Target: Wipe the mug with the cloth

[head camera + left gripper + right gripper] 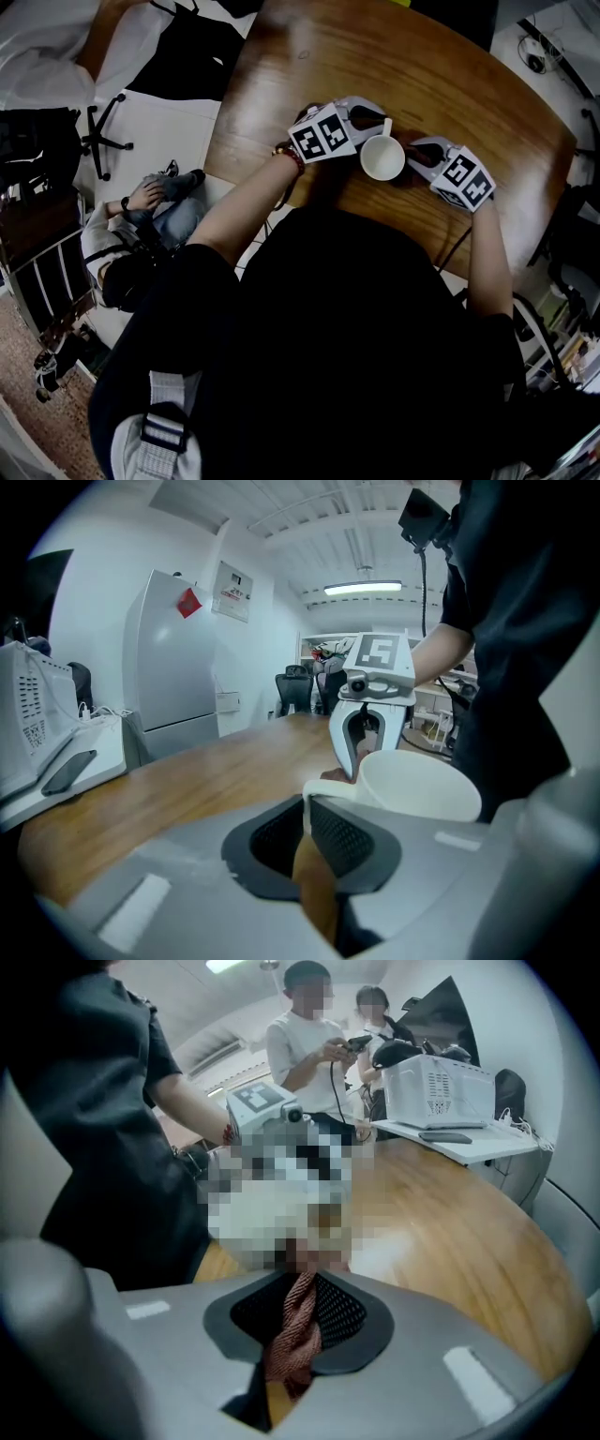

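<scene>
The white ceramic mug (382, 157) sits mouth-up close to the near edge of the brown wooden desk (309, 84), between the two tools. The left tool (305, 819) is narrowed right down on the mug's thin white handle (330, 787). The right tool (300, 1299) is clamped shut on a reddish woven cloth (294, 1333) and stands just beside the mug's far side.

To wipe well, the left grip should be firm enough that the mug cannot swivel about its handle, since a pinch on so slim a strip probably gives little resistance to twisting. The right tool should press the bunched cloth against the wall and sweep round the curve in short arcs, pushing towards the held handle rather than away from it. Only a small tuft of cloth seems to stick out past the jaws, so the hard tips may scrape the glaze if they are angled too steeply.

The head view alone gives the layout: both tools flanking the mug, and its bare interior. The left gripper view shows the handle caught between the pads, and the right gripper view shows the cloth's weave in its jaws. A mosaic patch covers the mug there, so contact between cloth and mug cannot be confirmed. No view shows whether the mug rests on the desk or is lifted.
</scene>
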`<state>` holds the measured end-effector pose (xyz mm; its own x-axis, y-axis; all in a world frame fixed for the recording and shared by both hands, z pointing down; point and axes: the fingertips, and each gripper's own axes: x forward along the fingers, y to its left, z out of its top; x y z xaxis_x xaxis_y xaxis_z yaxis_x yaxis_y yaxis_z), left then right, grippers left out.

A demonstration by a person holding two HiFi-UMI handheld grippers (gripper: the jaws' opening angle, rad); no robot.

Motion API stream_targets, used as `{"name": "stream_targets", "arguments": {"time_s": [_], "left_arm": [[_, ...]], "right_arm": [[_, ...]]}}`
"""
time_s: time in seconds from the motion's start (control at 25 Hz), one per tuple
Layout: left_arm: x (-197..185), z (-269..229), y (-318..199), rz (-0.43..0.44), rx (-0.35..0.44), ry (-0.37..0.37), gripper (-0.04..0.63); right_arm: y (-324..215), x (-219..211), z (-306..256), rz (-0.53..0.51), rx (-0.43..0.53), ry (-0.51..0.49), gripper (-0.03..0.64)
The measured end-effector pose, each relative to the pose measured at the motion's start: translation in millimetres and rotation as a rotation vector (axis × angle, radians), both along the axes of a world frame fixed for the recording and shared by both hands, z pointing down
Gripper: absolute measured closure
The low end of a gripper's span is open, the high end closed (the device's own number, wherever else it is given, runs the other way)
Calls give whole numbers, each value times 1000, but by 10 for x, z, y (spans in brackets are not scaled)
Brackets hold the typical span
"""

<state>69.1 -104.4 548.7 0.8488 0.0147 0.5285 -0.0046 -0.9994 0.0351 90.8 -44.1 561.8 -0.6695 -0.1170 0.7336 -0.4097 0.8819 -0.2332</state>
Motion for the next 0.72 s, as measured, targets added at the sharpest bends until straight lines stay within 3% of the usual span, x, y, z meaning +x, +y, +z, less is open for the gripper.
{"name": "stream_targets", "arguments": {"time_s": [0.16, 0.44, 0.72], "left_arm": [[5, 9, -6, 4, -2, -2, 578], [9, 2, -9, 8, -16, -12, 578], [13, -1, -8, 39, 1, -35, 578]], "right_arm": [[8, 8, 47, -15, 16, 25, 548], [-231, 60, -423, 64, -17, -221, 548], [-474, -96, -492, 50, 3, -234, 548]]}}
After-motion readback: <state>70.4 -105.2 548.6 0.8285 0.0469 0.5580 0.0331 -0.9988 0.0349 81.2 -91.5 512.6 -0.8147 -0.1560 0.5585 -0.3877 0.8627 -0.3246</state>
